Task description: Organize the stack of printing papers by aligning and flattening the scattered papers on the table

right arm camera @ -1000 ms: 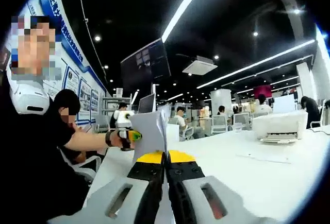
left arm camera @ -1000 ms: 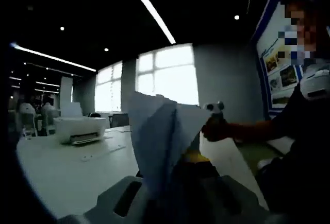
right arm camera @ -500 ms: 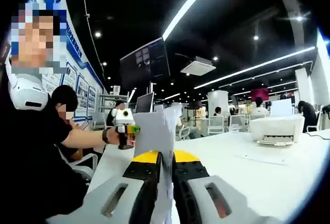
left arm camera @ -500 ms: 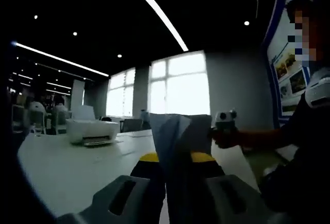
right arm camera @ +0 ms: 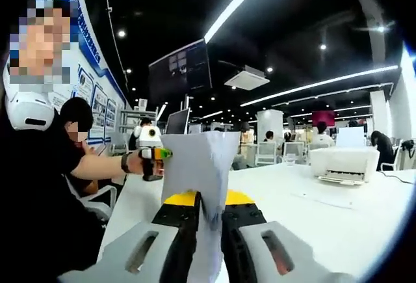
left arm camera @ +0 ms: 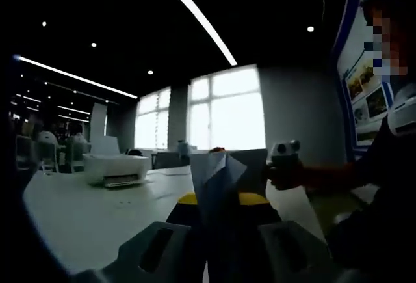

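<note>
A stack of white printing papers stands upright above the white table, its sheets uneven at the top edge. My left gripper is shut on the stack's near edge. The right gripper grips the stack's far edge, with a person's hand on it. In the right gripper view the same stack rises between my right gripper's jaws, which are shut on it. The left gripper holds the stack's far edge there.
A white printer sits on the table with a loose sheet in front of it. The person holding the grippers sits close by. Other people, chairs and monitors stand farther back in the office.
The sheets were tall and fanned out in the left gripper view; now they sit lower and closer together. In the right gripper view the stack shows a wider face.
</note>
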`<state>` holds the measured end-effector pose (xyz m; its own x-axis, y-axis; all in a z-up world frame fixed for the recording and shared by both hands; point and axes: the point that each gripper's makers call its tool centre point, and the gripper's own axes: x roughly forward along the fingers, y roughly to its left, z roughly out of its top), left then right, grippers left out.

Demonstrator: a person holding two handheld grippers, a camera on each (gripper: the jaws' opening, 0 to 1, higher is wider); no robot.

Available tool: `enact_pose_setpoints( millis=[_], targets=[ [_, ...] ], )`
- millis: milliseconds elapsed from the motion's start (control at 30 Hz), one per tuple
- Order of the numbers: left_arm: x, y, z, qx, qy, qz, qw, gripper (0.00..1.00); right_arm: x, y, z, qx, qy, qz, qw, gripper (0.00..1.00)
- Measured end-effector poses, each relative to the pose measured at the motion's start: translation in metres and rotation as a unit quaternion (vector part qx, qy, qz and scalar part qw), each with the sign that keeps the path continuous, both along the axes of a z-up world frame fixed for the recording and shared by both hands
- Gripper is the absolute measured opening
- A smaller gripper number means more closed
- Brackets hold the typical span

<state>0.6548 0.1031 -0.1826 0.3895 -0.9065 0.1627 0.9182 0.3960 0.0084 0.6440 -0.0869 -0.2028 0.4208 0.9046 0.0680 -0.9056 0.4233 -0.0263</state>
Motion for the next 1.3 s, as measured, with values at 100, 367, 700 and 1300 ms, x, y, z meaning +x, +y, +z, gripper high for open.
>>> enact_pose_setpoints(
  millis=[100, 367, 700, 1300],
  targets=[
    [0.000, 0.001, -0.001, -0.003, -0.001, 0.005, 1.0000, 0.19, 0.004, -0.004, 0.000, 0.010, 0.013, -0.021, 0.9996, 0.20],
    [-0.002, -0.005, -0.004, 0.003, -0.001, 0.011, 0.9999, 0.23, 0.015, -0.015, -0.007, 0.005, 0.033, -0.090, 0.9954, 0.25],
    [-0.006, -0.011, -0.001, -0.001, -0.009, 0.006, 0.9999, 0.23, 0.020, -0.015, -0.010, -0.024, 0.026, -0.157, 0.9869, 0.33],
    [-0.018, -0.011, 0.007, -0.005, -0.017, -0.026, 0.9995, 0.20, 0.017, -0.003, -0.001, -0.009, 0.027, -0.133, 0.9907, 0.42]
  ],
)
